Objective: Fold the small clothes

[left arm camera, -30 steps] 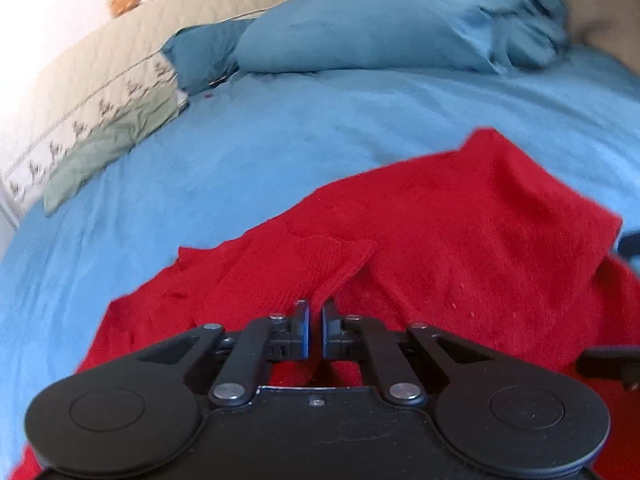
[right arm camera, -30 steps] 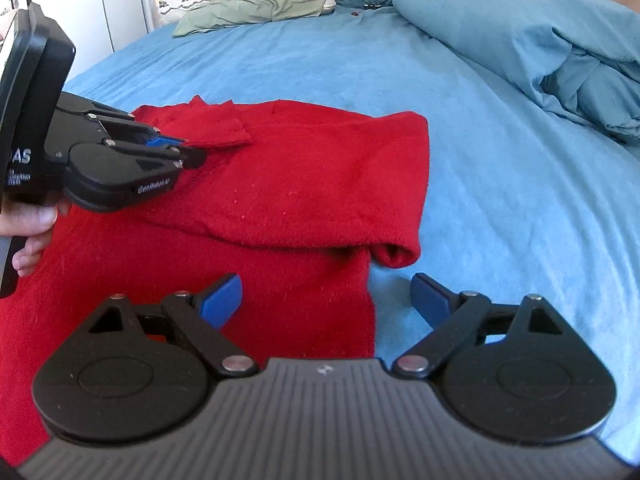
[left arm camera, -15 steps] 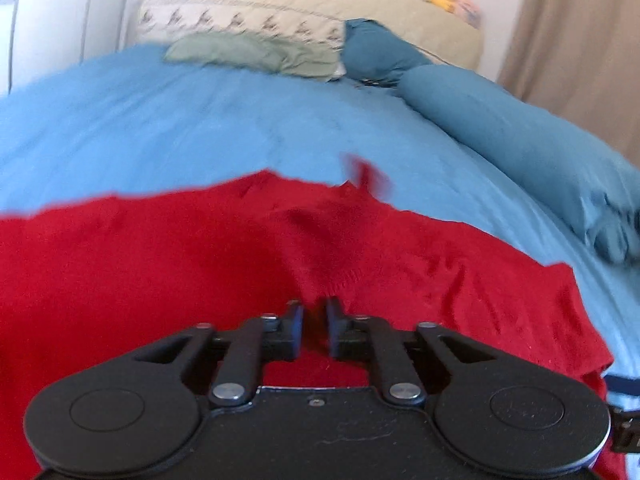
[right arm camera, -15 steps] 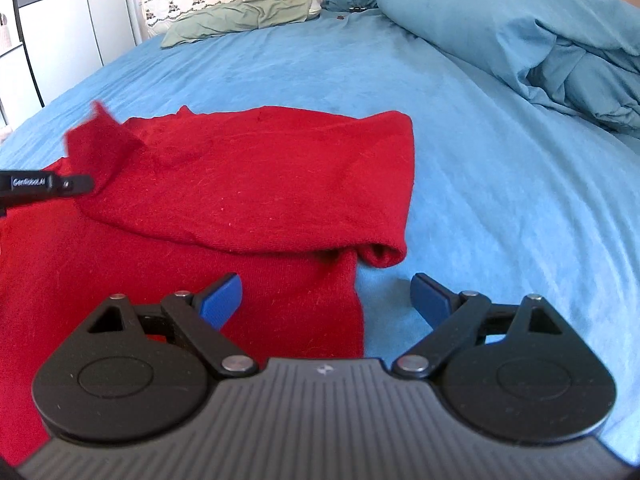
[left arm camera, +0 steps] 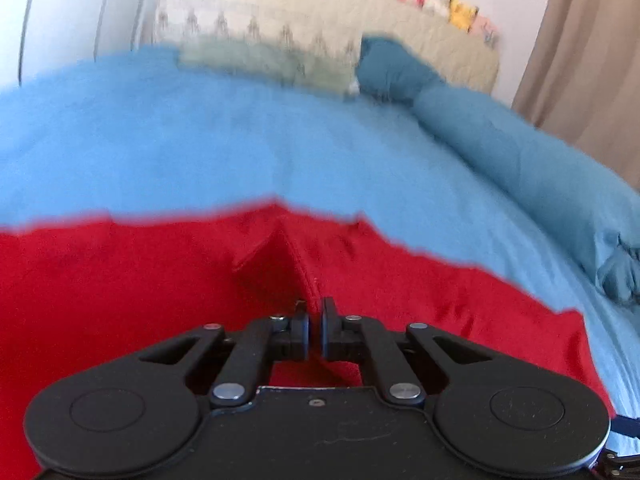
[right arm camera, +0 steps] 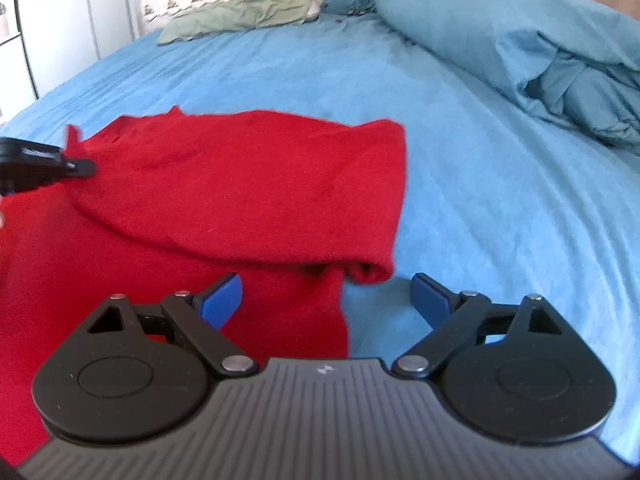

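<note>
**Right wrist view: red sweater half folded on the blue bed**

The blue bedsheet [right arm camera: 460, 184] fills the frame ahead of the right gripper [right arm camera: 326, 298]. Far ahead and to the right lies a bunched blue duvet [right arm camera: 540, 48]; far ahead and to the left, a green pillow [right arm camera: 240, 16]. The red sweater [right arm camera: 240, 192] lies just ahead and to the left, one part folded over itself, its rolled edge just in front of the widely spread blue fingers. The left gripper [left arm camera: 314, 330] has its fingers pressed nearly together, pinching a raised ridge of the sweater [left arm camera: 400, 280].
</note>
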The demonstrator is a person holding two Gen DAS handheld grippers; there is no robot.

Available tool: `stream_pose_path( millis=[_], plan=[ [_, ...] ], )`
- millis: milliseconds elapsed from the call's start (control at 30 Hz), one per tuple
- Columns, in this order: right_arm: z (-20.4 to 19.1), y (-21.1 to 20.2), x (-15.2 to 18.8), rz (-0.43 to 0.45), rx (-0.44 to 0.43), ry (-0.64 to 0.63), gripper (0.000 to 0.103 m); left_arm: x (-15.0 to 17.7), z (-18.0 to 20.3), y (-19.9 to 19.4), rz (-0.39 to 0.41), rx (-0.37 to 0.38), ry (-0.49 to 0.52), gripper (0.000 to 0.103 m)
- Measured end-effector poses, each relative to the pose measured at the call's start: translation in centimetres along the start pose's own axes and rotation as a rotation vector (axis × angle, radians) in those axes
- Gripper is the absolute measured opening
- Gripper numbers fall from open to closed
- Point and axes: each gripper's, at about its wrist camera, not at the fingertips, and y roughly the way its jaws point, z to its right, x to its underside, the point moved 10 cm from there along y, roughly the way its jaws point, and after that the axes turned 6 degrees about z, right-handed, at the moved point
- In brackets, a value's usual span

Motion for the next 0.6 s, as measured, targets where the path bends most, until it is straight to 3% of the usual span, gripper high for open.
stream_pose_path(
  millis=[133,233,433,500,600],
  plan=[
    [0.6,1.0,-0.7,0.012,0.032,0.033,0.103,-3.4,-2.6,-3.6,0.153,-0.093,-0.001,0.005],
    [0.6,1.6,-1.3,0.013,0.056,0.043,0.103,-4.0,-6.0,-6.0,0.207,-0.143,-0.046,0.005],
    [0.2,2.8,-2.0,0.023,0.119,-0.012,0.103,-0.6,-10.7,-7.1,0.134,-0.196,-0.147,0.005],
    [1.8,2.4,-2.0,0.031,0.171,0.033,0.103,0.5,-11.1,-7.7,0.121,-0.195,-0.169,0.005],
    [3.6,2.0,-1.1,0.021,0.166,0.119,0.103,1.4,-10.7,-8.7,0.109,-0.183,-0.174,0.005]
  ],
)
